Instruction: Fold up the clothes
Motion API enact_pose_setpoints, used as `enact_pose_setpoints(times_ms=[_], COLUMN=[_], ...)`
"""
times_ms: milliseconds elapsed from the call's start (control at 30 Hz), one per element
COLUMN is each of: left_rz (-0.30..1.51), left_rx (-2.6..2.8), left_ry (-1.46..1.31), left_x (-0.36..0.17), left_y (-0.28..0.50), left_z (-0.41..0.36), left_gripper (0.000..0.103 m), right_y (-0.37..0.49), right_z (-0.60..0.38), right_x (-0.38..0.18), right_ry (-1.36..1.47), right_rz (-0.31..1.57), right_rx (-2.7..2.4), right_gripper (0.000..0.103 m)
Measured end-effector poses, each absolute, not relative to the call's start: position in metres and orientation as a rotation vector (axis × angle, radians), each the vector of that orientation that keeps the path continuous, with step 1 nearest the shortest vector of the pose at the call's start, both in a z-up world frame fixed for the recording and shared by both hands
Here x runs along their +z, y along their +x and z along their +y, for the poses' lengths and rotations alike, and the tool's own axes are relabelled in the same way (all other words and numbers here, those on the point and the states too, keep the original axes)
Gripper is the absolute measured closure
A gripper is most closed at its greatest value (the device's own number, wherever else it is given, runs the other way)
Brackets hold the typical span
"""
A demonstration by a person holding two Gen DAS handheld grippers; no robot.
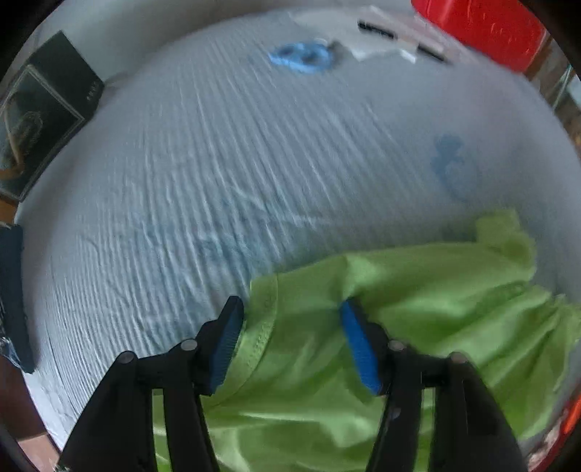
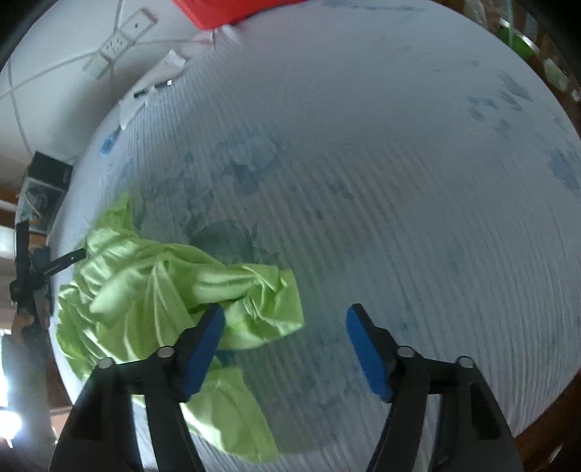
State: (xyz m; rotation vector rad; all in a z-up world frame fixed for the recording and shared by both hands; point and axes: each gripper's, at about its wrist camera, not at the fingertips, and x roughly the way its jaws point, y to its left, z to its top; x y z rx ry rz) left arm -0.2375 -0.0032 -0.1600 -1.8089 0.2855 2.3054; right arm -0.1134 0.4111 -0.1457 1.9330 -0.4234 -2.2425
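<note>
The left tongs stood spread wide over the crumpled green shirt, its hemmed edge lying between the blue pads, nothing pinched. The right tongs were likewise released, one pad at the shirt's bunched edge, the other over bare sheet. The shirt lay in a heap near one edge of the bed, covered by a ribbed pale sheet with faint blue prints. A dark box and a red bin sat at the far edge

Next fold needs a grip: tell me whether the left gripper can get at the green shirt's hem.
Probably yes: the left gripper is open right over the green shirt, its hem between the fingers, nothing blocking.
</note>
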Motion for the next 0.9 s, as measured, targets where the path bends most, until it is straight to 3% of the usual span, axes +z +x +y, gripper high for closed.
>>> enact_pose_setpoints(times_ms=[33, 100, 133, 167, 200, 333, 500, 633, 700, 733, 800, 900], left_rz=[0.295, 0.314, 0.331, 0.374, 0.406, 0.267, 0.080, -0.027, -0.094, -0.127, -0.172, -0.164], left_rx=[2.296, 2.278, 2.275, 2.299, 2.338, 2.537, 2.841, 2.864, 2.810, 2.781, 2.736, 2.669], left_ry=[-1.815, -1.827, -1.830, -1.817, -1.778, -1.596, -1.326, -1.374, -1.469, -1.515, -1.589, -1.676], left_x=[-0.163, -0.168, -0.170, -0.166, -0.158, -0.095, -0.006, -0.001, -0.011, -0.016, -0.030, -0.053], left_y=[-0.237, -0.236, -0.235, -0.231, -0.228, -0.227, -0.228, -0.263, -0.286, -0.296, -0.293, -0.273], left_z=[-0.001, 0.005, 0.007, 0.010, 0.010, -0.014, -0.056, -0.078, -0.085, -0.089, -0.100, -0.113], left_gripper=[0.047, 0.078, 0.097, 0.098, 0.098, 0.099, 0.099, 0.098, 0.096, 0.093, 0.087, 0.067], right_y=[-0.116, -0.120, -0.122, -0.124, -0.125, -0.149, -0.193, -0.240, -0.270, -0.278, -0.291, -0.275], right_z=[0.405, 0.393, 0.383, 0.372, 0.360, 0.337, 0.344, 0.348, 0.345, 0.344, 0.342, 0.347], right_x=[-0.149, -0.154, -0.156, -0.157, -0.157, -0.113, -0.006, 0.034, 0.025, 0.016, -0.002, -0.022], right_ry=[1.931, 1.924, 1.915, 1.906, 1.895, 1.699, 1.283, 1.128, 1.200, 1.253, 1.363, 1.414], right_rz=[-0.394, -0.336, -0.279, -0.194, -0.107, 0.087, 0.090, 0.075, 0.080, 0.073, 0.057, 0.013], right_rx=[-2.232, -2.211, -2.192, -2.179, -2.166, -2.286, -2.539, -2.664, -2.680, -2.676, -2.663, -2.591], right_gripper=[0.024, 0.024, 0.035, 0.078, 0.100, 0.097, 0.097, 0.095, 0.079, 0.065, 0.055, 0.051])
